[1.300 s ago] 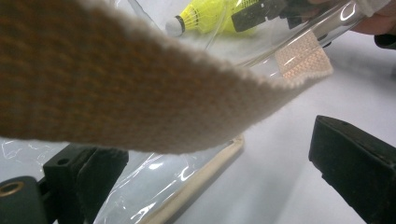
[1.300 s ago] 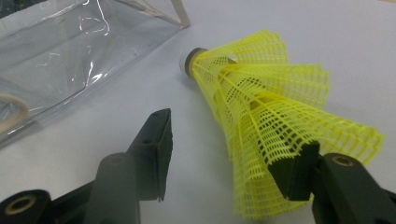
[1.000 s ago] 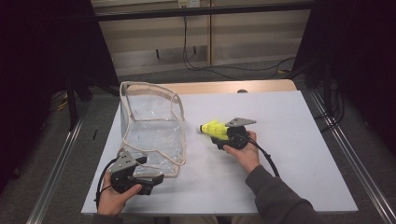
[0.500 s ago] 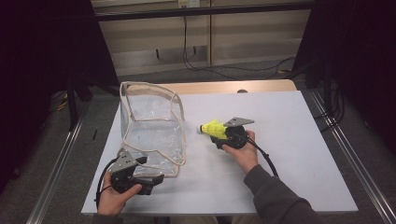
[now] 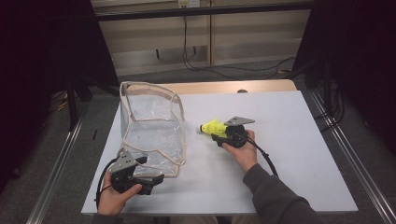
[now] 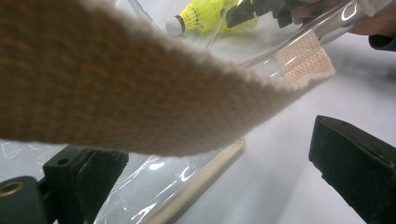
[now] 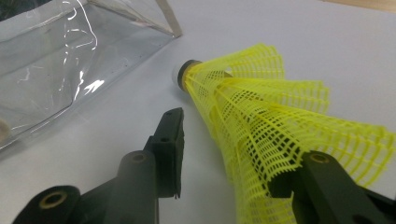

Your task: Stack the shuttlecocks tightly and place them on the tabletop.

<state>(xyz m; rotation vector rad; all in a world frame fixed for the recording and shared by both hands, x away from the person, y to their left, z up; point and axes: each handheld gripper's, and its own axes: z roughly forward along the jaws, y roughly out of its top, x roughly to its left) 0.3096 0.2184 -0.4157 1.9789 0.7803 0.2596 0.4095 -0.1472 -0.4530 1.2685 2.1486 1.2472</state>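
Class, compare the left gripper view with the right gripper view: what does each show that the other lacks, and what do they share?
Left gripper view: a woven strap close up, and a hand far off. Right gripper view: the shuttlecock mesh up close between the jaws of the right gripper, which have just been closing; one jaw stands clear of it. Shared: shuttlecock, clear bag, white table.

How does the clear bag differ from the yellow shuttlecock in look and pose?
The bag is see-through plastic with beige trim; the shuttlecock is bright yellow mesh. The bag stands upright and open; the shuttlecock lies sideways between the right gripper's jaws. Both rest on the white table.
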